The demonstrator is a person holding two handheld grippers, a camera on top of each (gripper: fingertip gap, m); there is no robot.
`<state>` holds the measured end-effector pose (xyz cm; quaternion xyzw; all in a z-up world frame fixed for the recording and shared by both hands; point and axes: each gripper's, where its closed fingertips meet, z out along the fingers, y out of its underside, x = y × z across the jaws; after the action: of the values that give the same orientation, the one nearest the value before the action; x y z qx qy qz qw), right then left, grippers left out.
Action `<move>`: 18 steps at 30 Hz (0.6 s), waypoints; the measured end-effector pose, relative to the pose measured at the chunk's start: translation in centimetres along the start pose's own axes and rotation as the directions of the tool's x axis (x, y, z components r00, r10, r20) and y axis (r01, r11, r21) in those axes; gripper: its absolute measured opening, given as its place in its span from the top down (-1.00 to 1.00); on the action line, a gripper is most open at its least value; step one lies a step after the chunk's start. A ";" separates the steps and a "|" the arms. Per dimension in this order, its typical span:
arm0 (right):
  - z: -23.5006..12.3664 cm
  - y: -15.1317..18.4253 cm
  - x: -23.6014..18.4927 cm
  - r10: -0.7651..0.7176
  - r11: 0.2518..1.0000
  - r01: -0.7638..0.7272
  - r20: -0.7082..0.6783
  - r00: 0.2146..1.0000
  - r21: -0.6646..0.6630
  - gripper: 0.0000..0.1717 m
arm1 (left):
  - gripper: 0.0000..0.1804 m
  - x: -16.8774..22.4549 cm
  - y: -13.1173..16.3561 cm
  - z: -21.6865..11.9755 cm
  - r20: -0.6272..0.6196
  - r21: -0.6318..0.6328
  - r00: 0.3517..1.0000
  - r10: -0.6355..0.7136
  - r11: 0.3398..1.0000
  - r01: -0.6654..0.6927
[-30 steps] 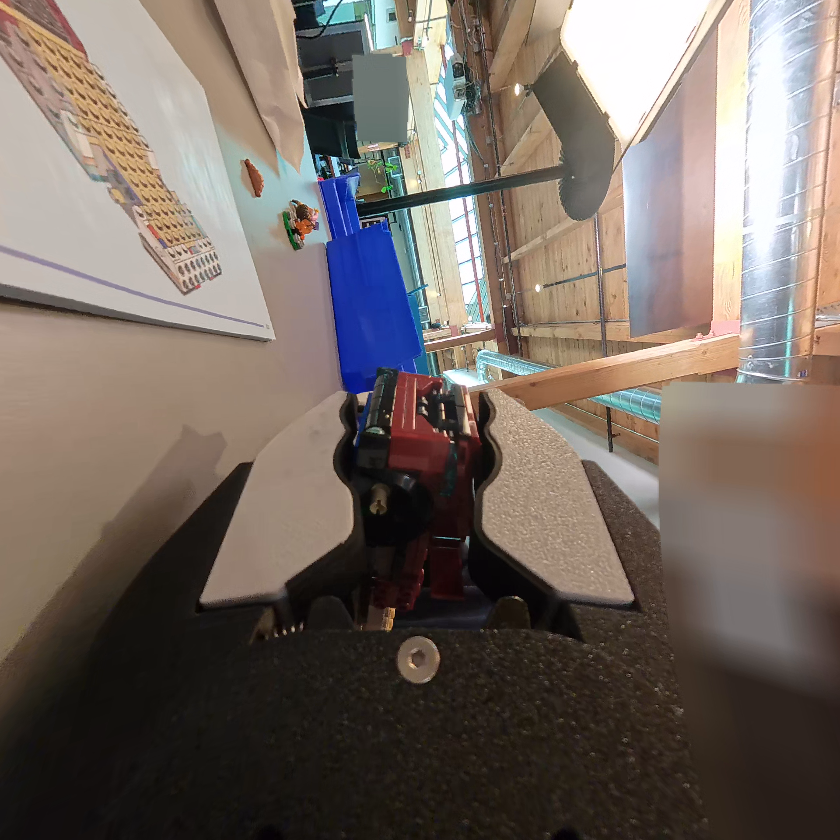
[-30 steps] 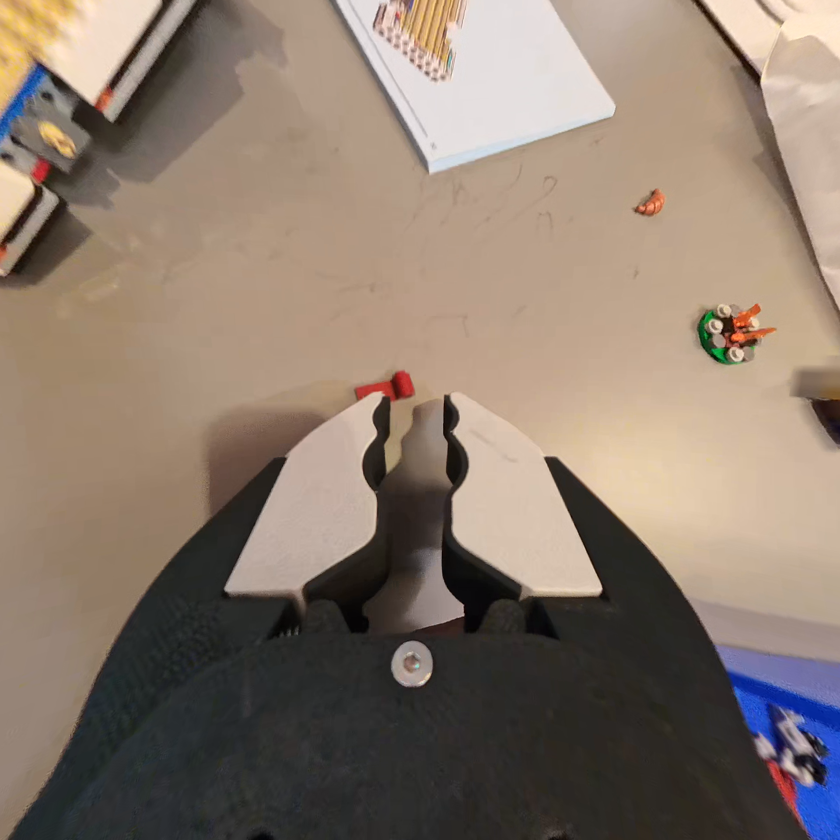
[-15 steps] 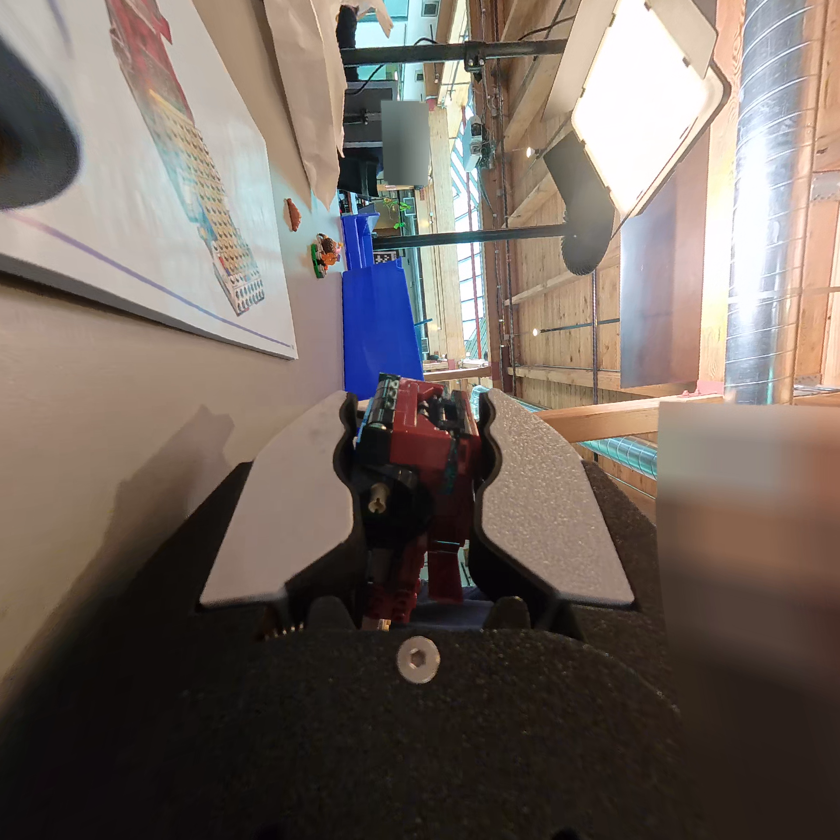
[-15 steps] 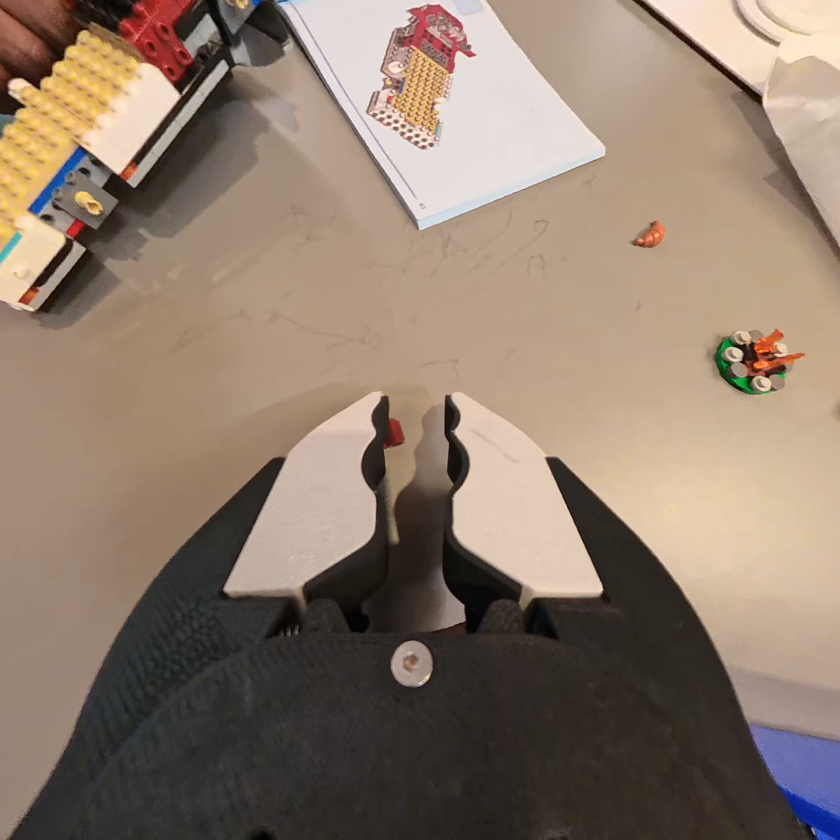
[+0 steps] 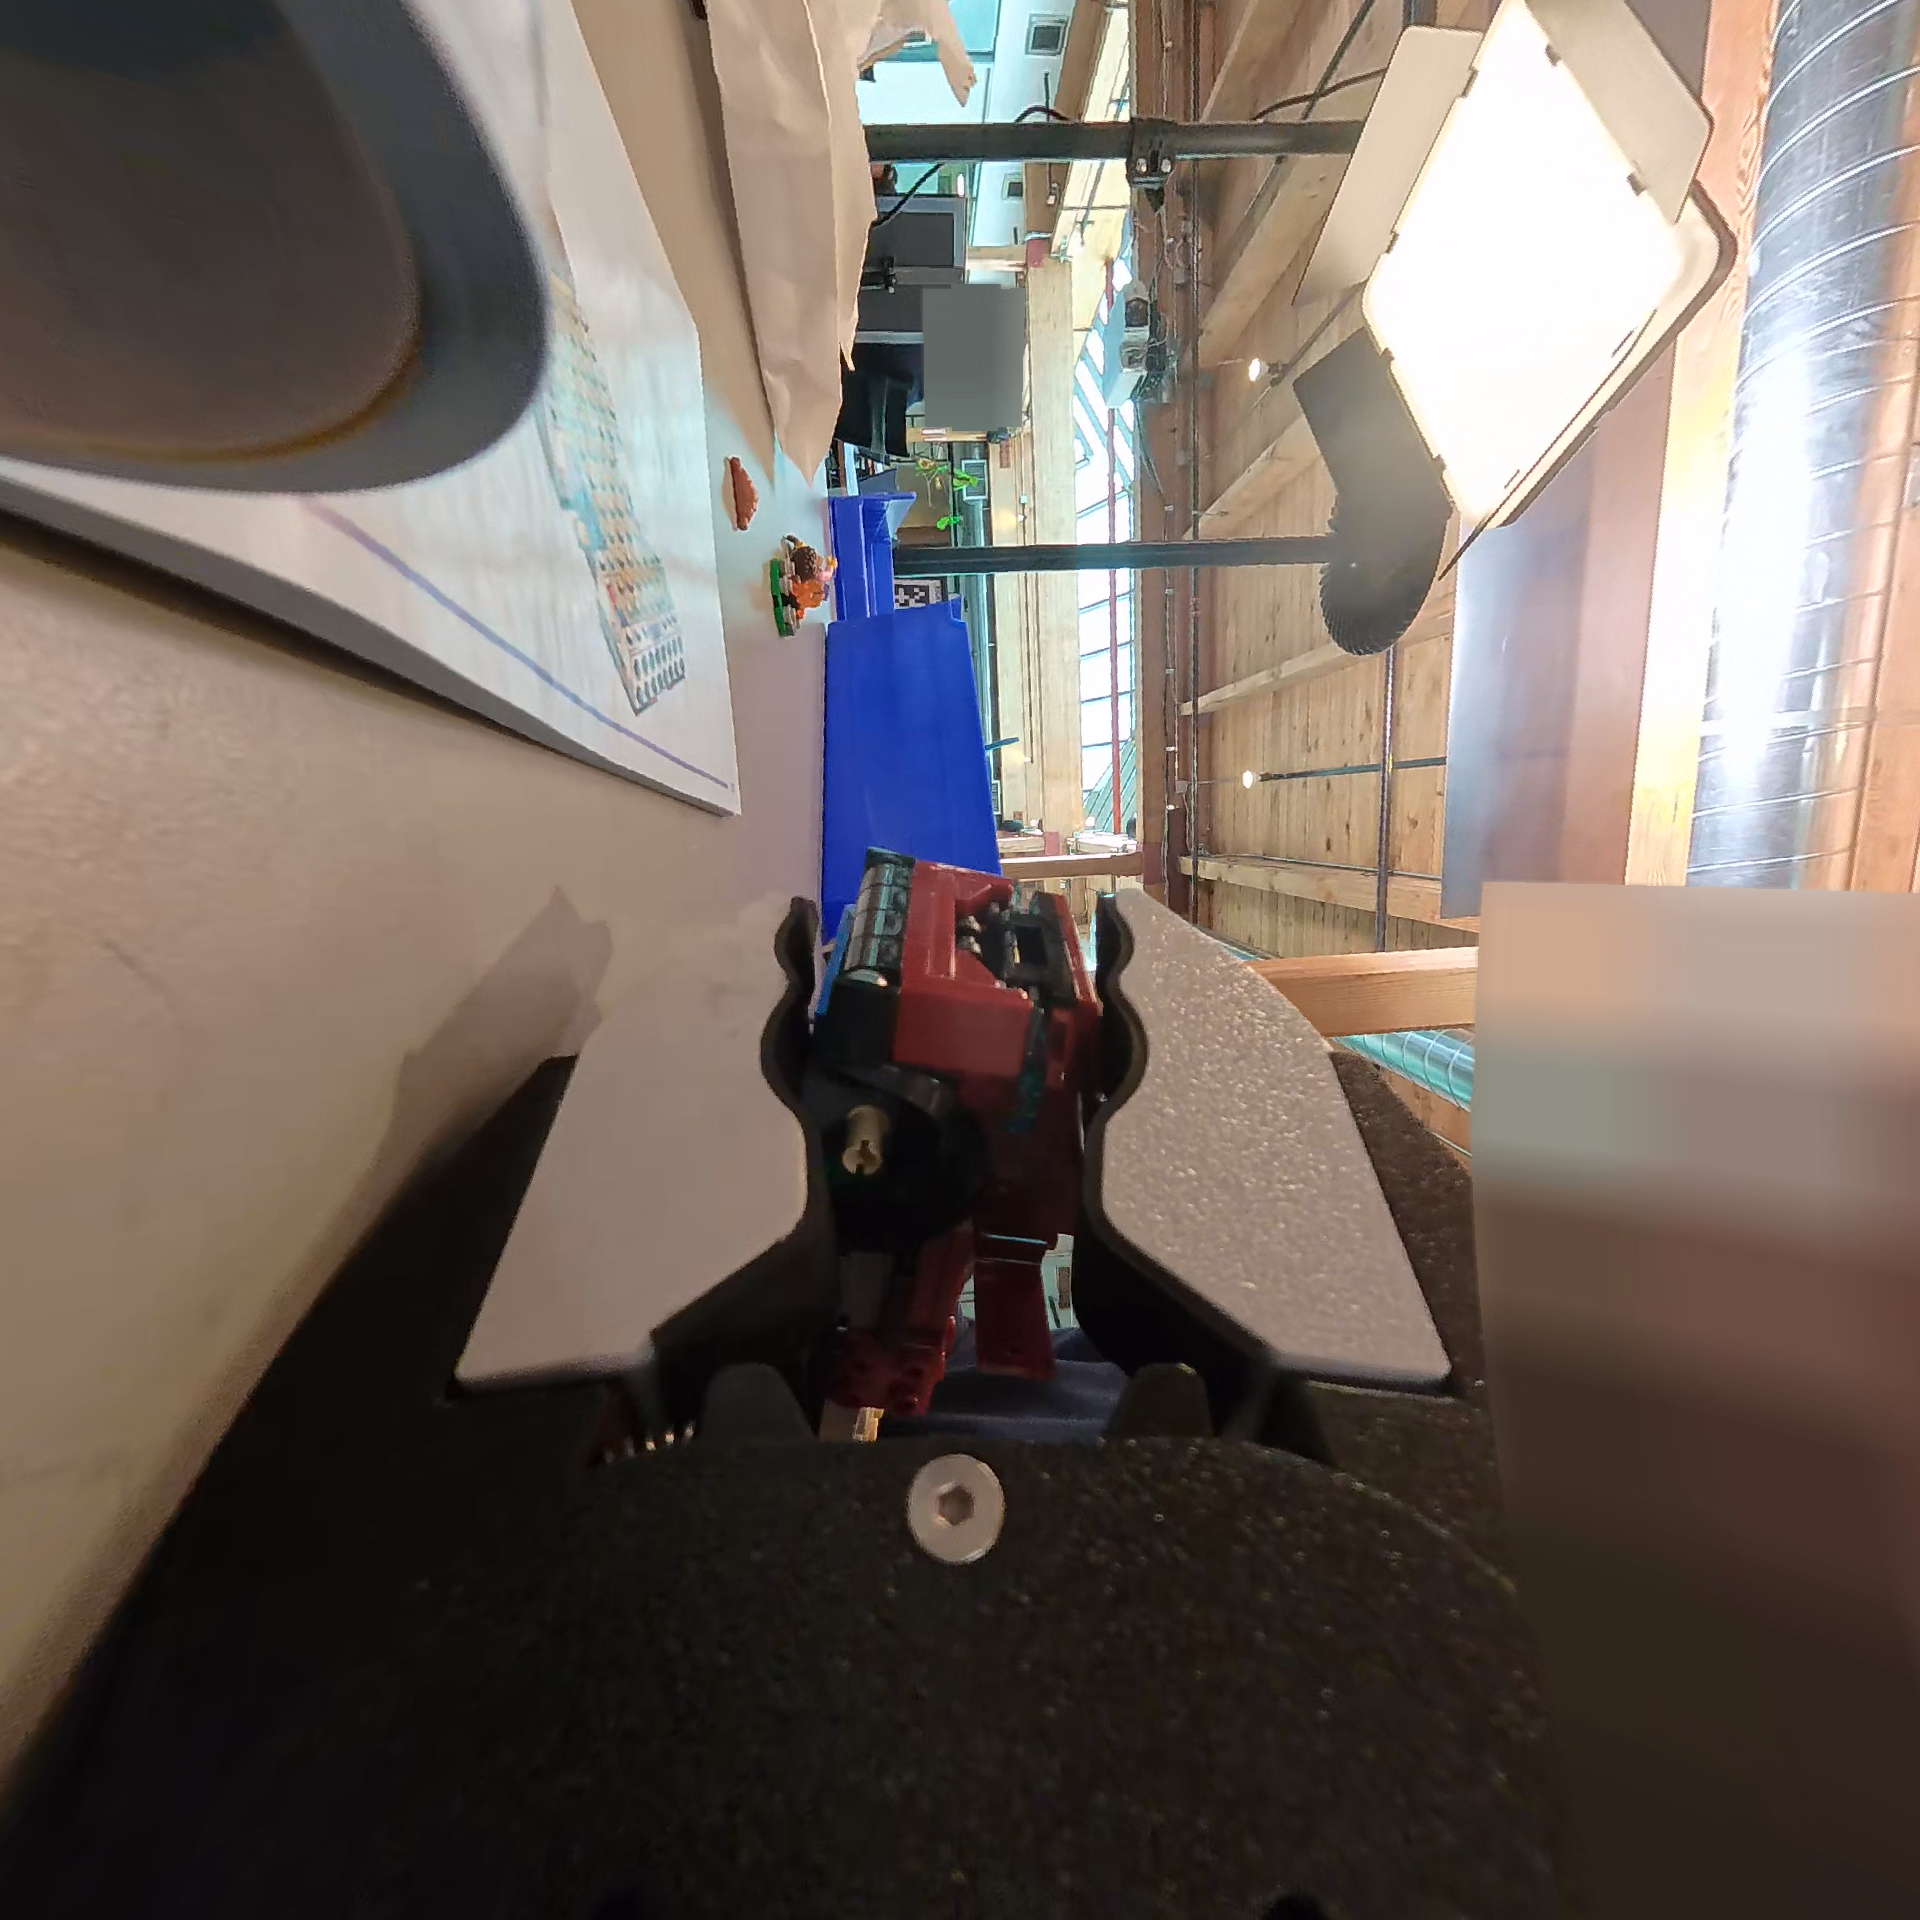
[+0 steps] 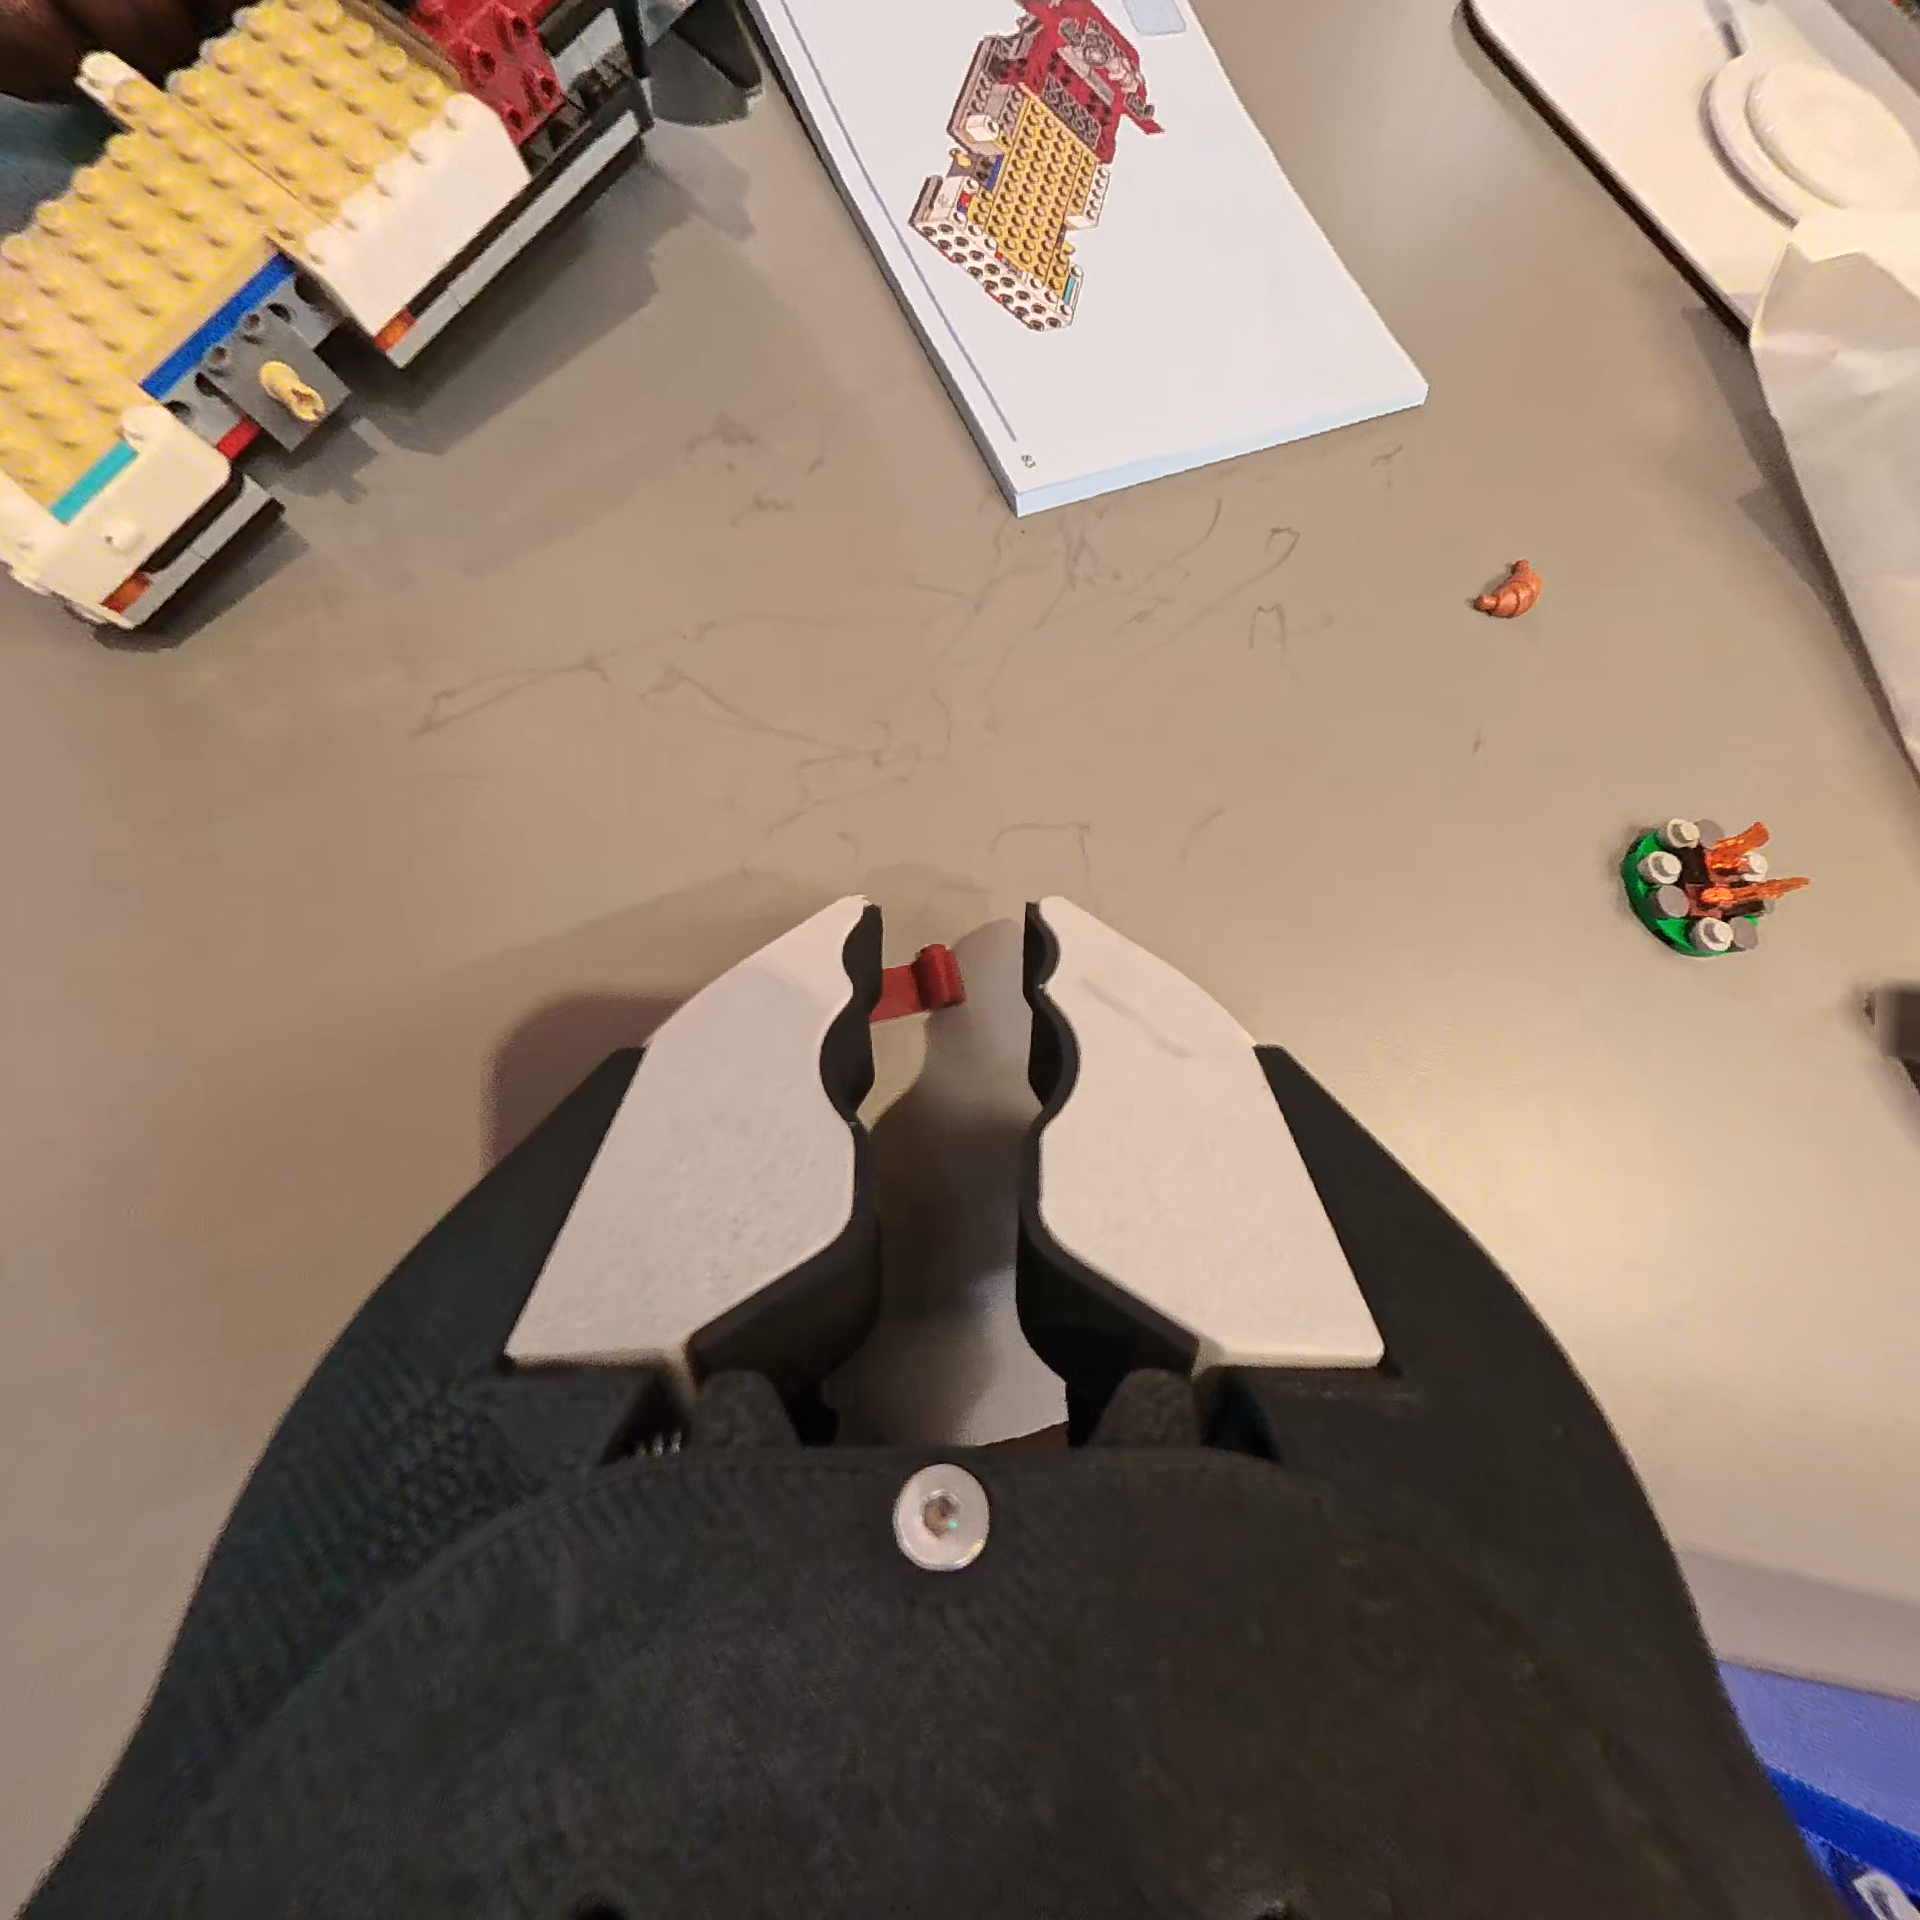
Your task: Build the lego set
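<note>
My left gripper (image 5: 945, 925) is turned on its side low over the grey table (image 5: 260, 935). It is shut on a dark red and black brick assembly (image 5: 956, 1018), with both pads against its sides. My right gripper (image 6: 953, 914) is open just above the table (image 6: 623, 779). A small red brick piece (image 6: 925, 982) lies on the table between its fingertips, partly hidden under the left finger (image 6: 769, 1039). The pads do not press on it.
A large yellow, white and red brick model (image 6: 208, 260) sits at the top left. An instruction booklet (image 6: 1195, 312) lies ahead. A brown croissant piece (image 6: 1507, 594), a green round piece with orange parts (image 6: 1704, 883), a paper bag (image 6: 1849, 416) and a blue bin (image 5: 894, 758) are to the right. My hands' fingertips stand some 20 cm from each other.
My right gripper has moved so the small red piece now lies between its fingertips, and its jaws have opened slightly. My left gripper has shifted while keeping the dark red assembly.
</note>
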<state>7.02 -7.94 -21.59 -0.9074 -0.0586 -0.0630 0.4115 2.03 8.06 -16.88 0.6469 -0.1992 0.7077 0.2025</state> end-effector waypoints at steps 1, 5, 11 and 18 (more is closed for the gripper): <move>-0.1 0.0 -0.1 -0.001 1.000 0.001 0.000 1.000 0.003 0.70 | 0.42 0.0 0.0 0.0 0.000 0.001 1.000 0.004 1.000 -0.004; -0.5 0.1 -0.5 0.034 0.999 -0.034 0.021 0.999 0.000 0.70 | 0.42 -0.1 -0.1 0.0 0.007 0.003 1.000 0.012 1.000 -0.013; -0.9 0.6 -0.4 0.094 0.995 -0.093 0.018 0.995 -0.026 0.69 | 0.42 -0.1 0.0 0.0 0.010 -0.005 1.000 0.021 1.000 -0.021; -0.8 0.7 -1.3 0.111 0.994 -0.109 0.076 0.991 -0.029 0.68 | 0.42 -0.1 0.1 0.0 0.009 -0.016 1.000 0.026 1.000 -0.026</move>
<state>5.75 -9.04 -21.77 -0.9159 -0.0237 -0.0058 0.4006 1.99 7.92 -17.01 0.6458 -0.2139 0.7058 0.1974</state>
